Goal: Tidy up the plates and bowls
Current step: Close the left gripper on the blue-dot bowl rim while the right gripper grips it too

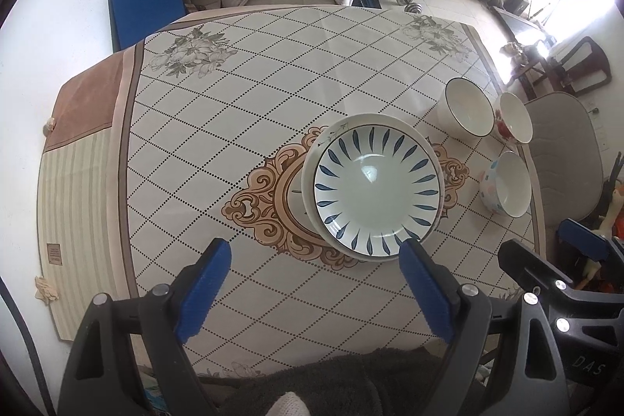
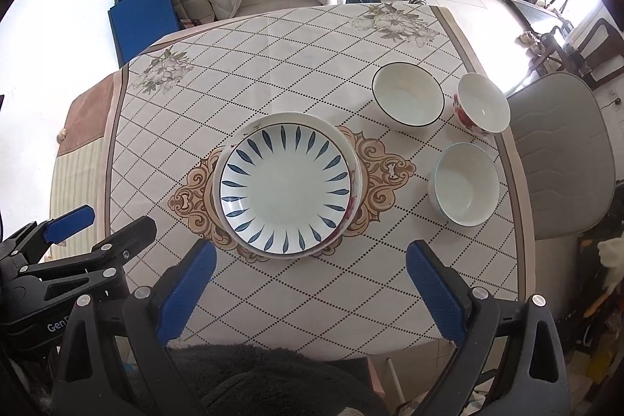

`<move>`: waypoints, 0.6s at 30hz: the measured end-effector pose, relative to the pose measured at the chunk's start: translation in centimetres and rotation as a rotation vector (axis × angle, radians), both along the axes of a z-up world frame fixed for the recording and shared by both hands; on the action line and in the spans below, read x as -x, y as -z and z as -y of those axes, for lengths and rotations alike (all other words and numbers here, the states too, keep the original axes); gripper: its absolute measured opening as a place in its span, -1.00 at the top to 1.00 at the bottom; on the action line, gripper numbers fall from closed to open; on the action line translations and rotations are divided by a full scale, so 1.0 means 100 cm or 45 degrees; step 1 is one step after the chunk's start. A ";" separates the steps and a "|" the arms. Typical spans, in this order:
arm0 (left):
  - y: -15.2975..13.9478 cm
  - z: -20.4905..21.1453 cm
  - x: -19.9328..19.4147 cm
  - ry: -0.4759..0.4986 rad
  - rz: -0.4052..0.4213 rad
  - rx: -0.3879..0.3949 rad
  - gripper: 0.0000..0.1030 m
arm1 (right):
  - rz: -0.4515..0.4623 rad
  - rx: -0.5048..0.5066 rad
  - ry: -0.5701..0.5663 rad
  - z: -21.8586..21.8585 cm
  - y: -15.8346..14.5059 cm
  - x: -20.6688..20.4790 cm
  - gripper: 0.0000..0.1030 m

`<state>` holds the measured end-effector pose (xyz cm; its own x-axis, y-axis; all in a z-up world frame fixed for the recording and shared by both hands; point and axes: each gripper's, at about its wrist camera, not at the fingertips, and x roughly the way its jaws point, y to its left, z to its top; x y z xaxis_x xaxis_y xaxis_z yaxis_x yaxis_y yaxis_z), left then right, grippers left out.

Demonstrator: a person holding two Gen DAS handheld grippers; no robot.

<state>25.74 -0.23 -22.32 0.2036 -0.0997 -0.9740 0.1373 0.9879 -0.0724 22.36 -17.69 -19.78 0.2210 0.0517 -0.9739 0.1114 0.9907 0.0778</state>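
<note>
Blue-padded left claw (image 1: 314, 262) and right claw (image 2: 310, 266) hover spread, empty, before stacked plates (image 2: 286, 184) mid-tabletop (image 2: 273, 57); three bowls (image 2: 464, 184) sit right. Glazed, brittle, probably slick: pinch rims.

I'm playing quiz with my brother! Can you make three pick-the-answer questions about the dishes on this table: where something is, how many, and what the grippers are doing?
1. Where is the blue-leaf plate?
A. on a bigger plate
B. inside a bowl
C. on the chair

2. How many bowls stand to the plate's right?
A. one
B. three
C. five

3. What are the grippers doing?
A. both open, holding nothing
B. both clamping bowls
C. one lifting the plate

Answers: 1 A, the bigger plate rims it. 2 B, black-rimmed bowl, red-flowered bowl, pale blue bowl. 3 A, left gripper and right gripper show spread jaws.
</note>
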 end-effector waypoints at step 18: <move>0.053 0.164 -0.043 0.083 -0.110 0.151 -0.71 | -0.070 -0.162 0.227 0.218 0.069 -0.035 -0.93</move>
<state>30.03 -16.67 -27.59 0.1092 -0.2250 -0.9682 0.1890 0.9610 -0.2020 25.85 -39.52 -26.64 0.1846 0.1401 -0.9728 0.2911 0.9376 0.1903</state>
